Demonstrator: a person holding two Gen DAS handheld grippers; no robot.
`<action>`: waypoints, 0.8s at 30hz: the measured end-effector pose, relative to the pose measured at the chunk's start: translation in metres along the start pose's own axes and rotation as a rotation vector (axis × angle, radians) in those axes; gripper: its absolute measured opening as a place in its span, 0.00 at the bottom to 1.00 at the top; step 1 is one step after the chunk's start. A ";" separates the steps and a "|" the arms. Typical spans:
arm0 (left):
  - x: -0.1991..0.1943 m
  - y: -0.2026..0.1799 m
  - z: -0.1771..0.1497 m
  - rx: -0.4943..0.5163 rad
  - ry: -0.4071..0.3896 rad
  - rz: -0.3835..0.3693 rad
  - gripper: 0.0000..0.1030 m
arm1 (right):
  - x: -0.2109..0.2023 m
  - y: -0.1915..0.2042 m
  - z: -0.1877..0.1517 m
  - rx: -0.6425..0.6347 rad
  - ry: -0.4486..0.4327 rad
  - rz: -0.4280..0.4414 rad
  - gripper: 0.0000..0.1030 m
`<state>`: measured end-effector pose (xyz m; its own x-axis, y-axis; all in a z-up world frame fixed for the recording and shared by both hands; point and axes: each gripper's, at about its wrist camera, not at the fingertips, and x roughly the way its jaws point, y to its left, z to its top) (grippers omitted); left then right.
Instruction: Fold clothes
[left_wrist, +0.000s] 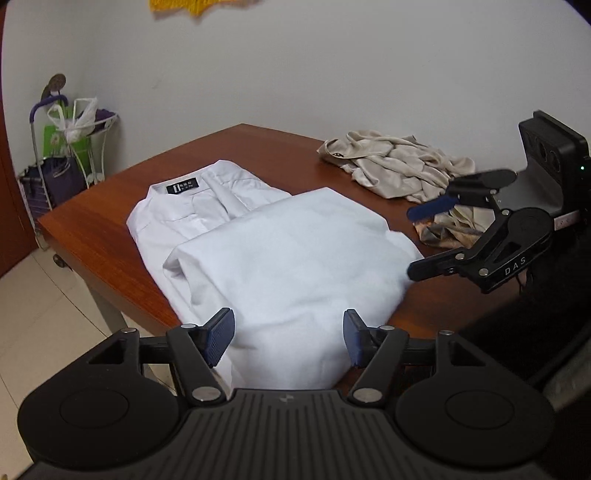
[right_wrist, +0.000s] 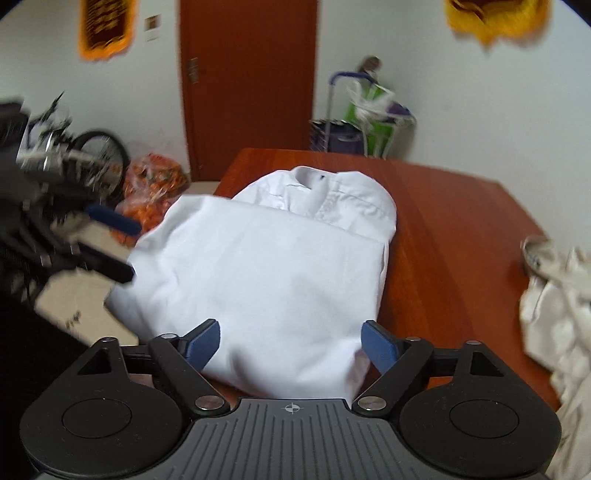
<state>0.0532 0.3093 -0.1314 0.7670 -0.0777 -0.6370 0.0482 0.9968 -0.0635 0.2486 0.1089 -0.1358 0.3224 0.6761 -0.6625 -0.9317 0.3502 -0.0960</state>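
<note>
White shirt (left_wrist: 280, 254) is lying on the wooden table (left_wrist: 110, 218), w/ its lower part doubled up over the body so the collar and black neck label (left_wrist: 183, 187) are showing at the far end. Left gripper (left_wrist: 289, 338) is hovering at the near edge of the fold, jaws parted, pads either side of the cloth but not pinching it, so nothing is being held. Right gripper (right_wrist: 291, 345) is sitting at the other side of the same fold, jaws spread wide, also empty; in the left wrist view it's hanging just beside the shirt's right edge. Judging by the look, the fabric is being light, thin and floppy: it's going to sag and slide if lifted by one point, and stacked layers are likely to slip apart. Best hold is prob. at the two near corners of the folded edge, pinching all layers together, one gripper per corner, keeping the edge taut btwn them. Taking only the top layer is risking peeling the fold open. Smooth table is offering little friction, so dragging is prob. shifting the whole bundle. A crumpled beige garment (left_wrist: 399, 166) is waiting farther back on the table, well apart from the shirt, and a patterned cloth (left_wrist: 448, 229) is lying near the right gripper.
</note>
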 end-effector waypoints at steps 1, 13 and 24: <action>-0.004 -0.001 -0.003 0.011 0.000 0.007 0.70 | -0.002 0.003 -0.004 -0.056 0.004 -0.010 0.88; 0.018 -0.006 -0.048 -0.006 0.091 0.042 0.78 | 0.031 0.022 -0.036 -0.390 0.075 -0.032 0.85; 0.020 -0.012 -0.040 0.033 0.067 -0.024 0.28 | 0.030 0.001 -0.020 -0.199 0.105 0.032 0.46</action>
<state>0.0423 0.2948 -0.1745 0.7212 -0.1011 -0.6853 0.0877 0.9947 -0.0545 0.2536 0.1166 -0.1708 0.2825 0.6100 -0.7403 -0.9592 0.1876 -0.2115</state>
